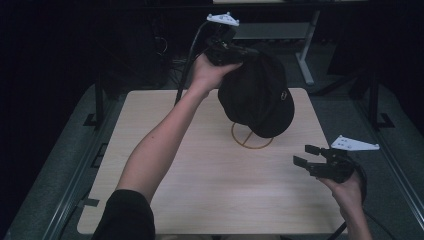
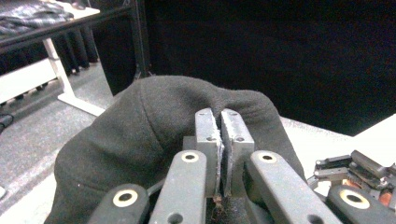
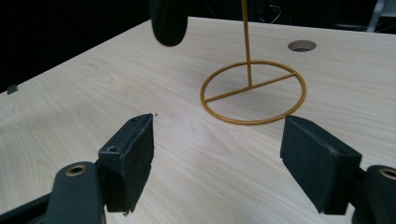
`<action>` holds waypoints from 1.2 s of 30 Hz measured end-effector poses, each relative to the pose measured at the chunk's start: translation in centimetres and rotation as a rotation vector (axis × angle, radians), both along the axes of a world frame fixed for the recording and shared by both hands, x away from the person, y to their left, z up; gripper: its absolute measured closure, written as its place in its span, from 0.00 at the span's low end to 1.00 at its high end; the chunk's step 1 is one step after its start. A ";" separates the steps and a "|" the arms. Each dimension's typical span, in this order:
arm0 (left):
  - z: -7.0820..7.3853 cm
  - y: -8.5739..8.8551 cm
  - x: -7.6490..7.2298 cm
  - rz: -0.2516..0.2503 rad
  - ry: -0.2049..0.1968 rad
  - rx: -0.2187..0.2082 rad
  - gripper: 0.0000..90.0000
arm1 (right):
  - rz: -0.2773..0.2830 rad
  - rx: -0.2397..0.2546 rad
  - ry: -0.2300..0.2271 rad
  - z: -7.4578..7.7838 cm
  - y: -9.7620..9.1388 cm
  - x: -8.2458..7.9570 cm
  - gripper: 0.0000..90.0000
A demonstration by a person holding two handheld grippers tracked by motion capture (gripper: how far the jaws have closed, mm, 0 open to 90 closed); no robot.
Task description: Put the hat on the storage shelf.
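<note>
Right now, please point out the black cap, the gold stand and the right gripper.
black cap [image 1: 257, 95], high view, crown.
gold stand [image 3: 253, 92], right gripper view, crossbar of base ring.
right gripper [image 1: 306, 155], high view, between fingertips.

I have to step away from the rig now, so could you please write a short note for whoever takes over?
Left gripper: shut on the fabric of the black cap, held up above the table.
Right gripper: open, holding nothing, low over the table's right side, pointed toward the stand.
Gold wire stand: upright on the table, its ring base flat, directly beneath the cap.
Done: cap gripped and raised over the stand.
Left, as it looks: whether the cap already rests on the stand's top cannot be told; check that, settle it there, then open the left gripper.
</note>
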State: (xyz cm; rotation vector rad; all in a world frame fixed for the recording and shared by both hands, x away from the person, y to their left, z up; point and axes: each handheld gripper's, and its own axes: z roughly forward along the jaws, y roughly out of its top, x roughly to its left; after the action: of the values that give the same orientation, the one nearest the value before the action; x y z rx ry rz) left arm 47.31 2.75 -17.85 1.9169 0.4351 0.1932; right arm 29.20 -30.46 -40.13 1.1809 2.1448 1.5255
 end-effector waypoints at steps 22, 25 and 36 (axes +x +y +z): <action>-4.1 -4.3 3.6 0.002 0.104 0.047 0.96 | -0.031 -0.003 0.005 -0.3 -1.0 -0.2 0.29; -4.6 -4.5 4.0 -0.007 0.140 0.034 0.95 | -0.028 -0.011 0.011 -0.4 -1.0 -0.2 0.29; -4.6 -4.8 3.3 -0.005 0.107 0.084 0.88 | -0.018 -0.023 0.018 -0.7 -0.7 -0.1 0.28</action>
State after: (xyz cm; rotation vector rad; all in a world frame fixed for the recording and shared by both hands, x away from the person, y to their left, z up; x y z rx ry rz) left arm 50.64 -2.03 -22.49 2.0172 0.5000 0.1077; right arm 29.07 -31.18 -40.84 1.2070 2.1517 1.4844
